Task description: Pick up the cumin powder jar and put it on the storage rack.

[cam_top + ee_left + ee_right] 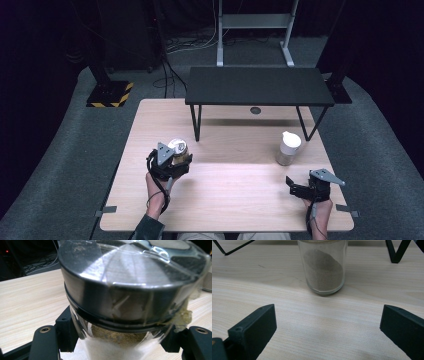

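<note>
A glass jar (178,150) with a shiny metal lid stands at the left of the wooden table (230,200). My left gripper (175,161) is shut on it. In the left gripper view the jar (130,290) looms close, with brown powder under the lid and clear film over the top, and both black jaws press on its glass sides around my left gripper (120,342). A second glass jar (288,149) with a white cap stands at the right. My right gripper (310,184) rests on the table just in front of it. Its jaws stand wide open around my right gripper (327,327), apart from that jar (323,270) of brown powder.
A low black shelf (260,85) on thin legs stands across the far half of the table. Its legs (395,252) show behind the capped jar. A metal stand (255,22) and cables lie on the floor beyond.
</note>
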